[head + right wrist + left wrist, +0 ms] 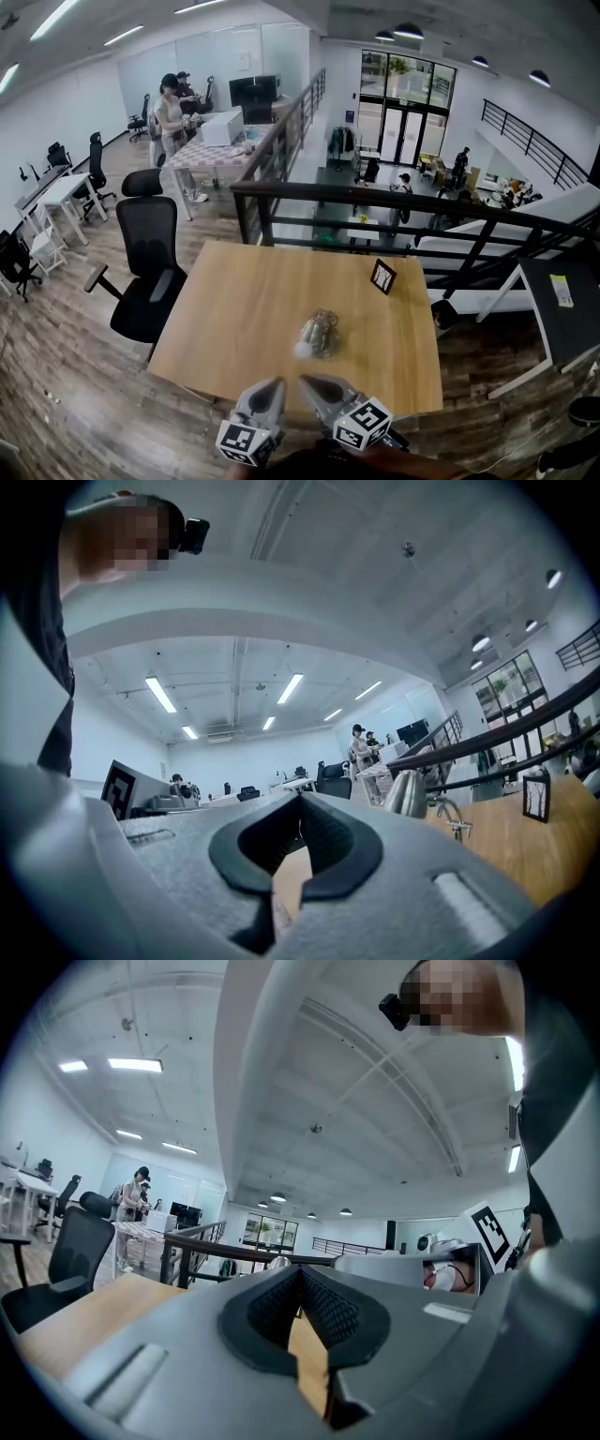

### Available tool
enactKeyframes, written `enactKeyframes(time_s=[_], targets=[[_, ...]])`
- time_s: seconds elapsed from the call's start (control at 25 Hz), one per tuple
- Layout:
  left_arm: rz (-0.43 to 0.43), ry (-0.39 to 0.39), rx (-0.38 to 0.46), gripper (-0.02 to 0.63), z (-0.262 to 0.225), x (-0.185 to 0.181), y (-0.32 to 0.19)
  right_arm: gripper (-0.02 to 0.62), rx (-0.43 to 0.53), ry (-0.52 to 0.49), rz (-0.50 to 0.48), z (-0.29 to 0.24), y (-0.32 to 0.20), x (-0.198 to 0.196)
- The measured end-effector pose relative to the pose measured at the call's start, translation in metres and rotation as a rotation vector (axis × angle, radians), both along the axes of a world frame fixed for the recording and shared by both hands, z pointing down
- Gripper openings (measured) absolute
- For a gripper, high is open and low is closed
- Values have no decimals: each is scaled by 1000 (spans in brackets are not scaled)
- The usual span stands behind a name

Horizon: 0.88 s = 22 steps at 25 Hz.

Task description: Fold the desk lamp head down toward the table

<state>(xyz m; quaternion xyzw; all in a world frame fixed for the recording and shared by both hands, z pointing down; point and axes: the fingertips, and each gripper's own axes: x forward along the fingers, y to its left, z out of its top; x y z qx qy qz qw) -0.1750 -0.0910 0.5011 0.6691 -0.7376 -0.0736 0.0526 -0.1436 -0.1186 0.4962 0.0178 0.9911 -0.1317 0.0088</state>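
Sitting mid-table in the lower centre of the head view, the chrome desk lamp [317, 336] looks light but tippable; probably best held at its head; left gripper [270, 386] and right gripper [317, 384] are both closed and empty.

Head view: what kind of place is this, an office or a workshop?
Most likely an open-plan office on a mezzanine: black swivel chairs beside white desks, a wooden table, and a dark railing overlooking a lower floor with glass doors.

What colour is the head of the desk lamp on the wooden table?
Shiny silver metal. The desk lamp head shows best in the right gripper view.
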Motion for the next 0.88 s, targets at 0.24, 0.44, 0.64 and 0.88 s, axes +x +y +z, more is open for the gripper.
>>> enactKeyframes(time_s=[0.24,0.44,0.64,0.88], targets=[[-20,-18,11,2,-14,-15,-59,25,1,5,10,-12,-68,-17],[-48,-42,30,2,-23,-26,-87,114,0,56,39,-7,-107,-29],[-25,-23,12,2,-26,-41,-99,218,-58,178,49,21,-119,-45],[48,-17,-2,2,-20,-66,-111,245,-109,211,92,31,-123,-67]])
